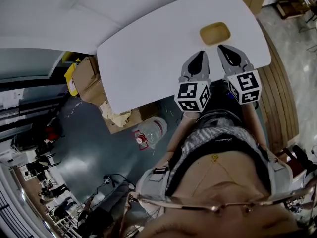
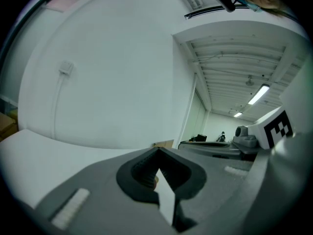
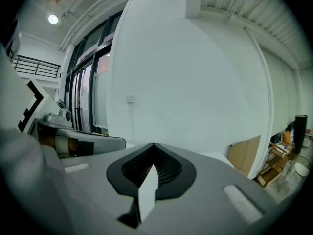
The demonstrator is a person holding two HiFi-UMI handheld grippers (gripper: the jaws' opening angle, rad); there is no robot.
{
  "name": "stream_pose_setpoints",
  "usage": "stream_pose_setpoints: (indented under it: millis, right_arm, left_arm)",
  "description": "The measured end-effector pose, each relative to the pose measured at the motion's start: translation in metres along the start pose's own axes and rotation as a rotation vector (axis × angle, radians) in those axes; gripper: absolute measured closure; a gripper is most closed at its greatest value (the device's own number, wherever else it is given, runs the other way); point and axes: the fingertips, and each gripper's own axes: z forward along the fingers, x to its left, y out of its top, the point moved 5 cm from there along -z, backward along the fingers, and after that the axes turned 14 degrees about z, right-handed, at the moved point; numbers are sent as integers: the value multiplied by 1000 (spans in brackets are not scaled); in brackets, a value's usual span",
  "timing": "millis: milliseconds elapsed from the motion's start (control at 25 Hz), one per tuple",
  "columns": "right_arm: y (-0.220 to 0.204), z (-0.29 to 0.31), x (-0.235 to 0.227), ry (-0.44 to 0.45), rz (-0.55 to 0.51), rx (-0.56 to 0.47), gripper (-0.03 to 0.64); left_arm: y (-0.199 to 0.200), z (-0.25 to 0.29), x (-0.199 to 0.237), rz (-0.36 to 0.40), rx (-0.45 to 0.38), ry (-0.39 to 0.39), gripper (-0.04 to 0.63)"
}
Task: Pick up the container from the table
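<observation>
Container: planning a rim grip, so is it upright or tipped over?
Upright: the container rests flat on the table, rim and hollow facing up.

The grey left gripper (image 1: pixel 201 54) and right gripper (image 1: pixel 221 48) have black-padded jaws and black-and-white marker cubes (image 1: pixel 192 96).

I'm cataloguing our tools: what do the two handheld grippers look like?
The left gripper and right gripper are alike: grey bodies, black ribbed pads, tapering to a point. Each carries a white cube with black square markers.
</observation>
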Motion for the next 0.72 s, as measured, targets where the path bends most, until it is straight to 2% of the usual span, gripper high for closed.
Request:
stream_pose_setpoints:
  millis: [720]
  right_arm:
    - [48, 49, -87, 111, -20, 35, 591]
  left_arm:
    - [28, 94, 2, -47, 17, 73, 595]
